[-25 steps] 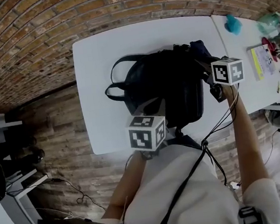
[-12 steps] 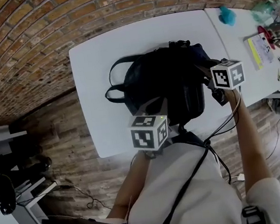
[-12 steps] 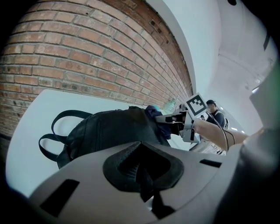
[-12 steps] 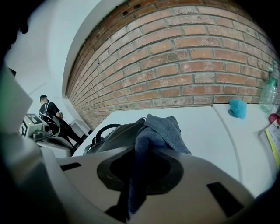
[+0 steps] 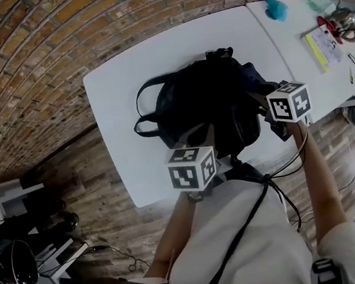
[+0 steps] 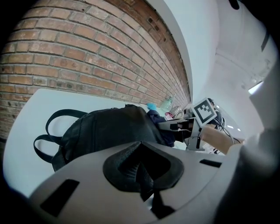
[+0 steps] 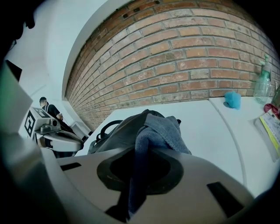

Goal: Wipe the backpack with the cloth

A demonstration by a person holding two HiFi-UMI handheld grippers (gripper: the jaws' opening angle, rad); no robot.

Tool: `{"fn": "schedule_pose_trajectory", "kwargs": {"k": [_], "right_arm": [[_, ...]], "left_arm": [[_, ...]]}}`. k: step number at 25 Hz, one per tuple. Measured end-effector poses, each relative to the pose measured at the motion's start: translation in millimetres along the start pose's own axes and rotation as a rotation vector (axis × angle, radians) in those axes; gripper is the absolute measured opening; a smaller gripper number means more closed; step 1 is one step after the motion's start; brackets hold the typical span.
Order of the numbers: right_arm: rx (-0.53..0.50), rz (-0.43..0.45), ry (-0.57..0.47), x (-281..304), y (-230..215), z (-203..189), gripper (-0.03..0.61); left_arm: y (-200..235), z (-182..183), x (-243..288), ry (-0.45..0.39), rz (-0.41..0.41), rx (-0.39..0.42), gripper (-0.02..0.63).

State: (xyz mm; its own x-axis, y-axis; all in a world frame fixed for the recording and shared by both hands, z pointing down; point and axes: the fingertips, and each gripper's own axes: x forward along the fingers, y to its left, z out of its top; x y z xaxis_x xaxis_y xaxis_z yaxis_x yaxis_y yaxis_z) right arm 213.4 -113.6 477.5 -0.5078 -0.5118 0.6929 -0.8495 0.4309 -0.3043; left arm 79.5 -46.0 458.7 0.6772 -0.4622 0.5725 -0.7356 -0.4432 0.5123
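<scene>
Presently we log: backpack [image 5: 205, 105], long axis left–right, straps leftward — left gripper [image 6: 142, 168] pinching it, right gripper [image 7: 135, 170] clamped on cloth [image 7: 159, 129]; white table [image 5: 126, 93], far brick wall [image 5: 84, 20].

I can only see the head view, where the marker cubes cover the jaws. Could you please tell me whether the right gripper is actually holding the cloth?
Observer: Yes. In the right gripper view, the right gripper is shut on the blue-grey cloth. The cloth drapes forward over the top of the backpack.
Operator: Thank you. And what is the left one doing?
Observer: In its own view, the left gripper has its jaws together on a fold of black material. This appears to be part of the backpack, with nothing else between them.
</scene>
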Motion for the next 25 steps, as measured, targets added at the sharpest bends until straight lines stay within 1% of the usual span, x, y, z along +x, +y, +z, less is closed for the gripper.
{"fn": "schedule_pose_trajectory", "kwargs": {"k": [11,17,25], "right_arm": [[0.041,-0.002,0.009,-17,21,-34,0.047],[0.075,0.013,0.014,-27,31,-50,0.046],[0.097,0.026,0.034,-37,41,-65,0.046]], "left_arm": [[-4,-2,5,0.027,-0.035,0.025,0.005],[-7,-3,7,0.040,-0.051,0.040,0.005],[-9,-2,7,0.043,-0.060,0.049,0.005]]}}
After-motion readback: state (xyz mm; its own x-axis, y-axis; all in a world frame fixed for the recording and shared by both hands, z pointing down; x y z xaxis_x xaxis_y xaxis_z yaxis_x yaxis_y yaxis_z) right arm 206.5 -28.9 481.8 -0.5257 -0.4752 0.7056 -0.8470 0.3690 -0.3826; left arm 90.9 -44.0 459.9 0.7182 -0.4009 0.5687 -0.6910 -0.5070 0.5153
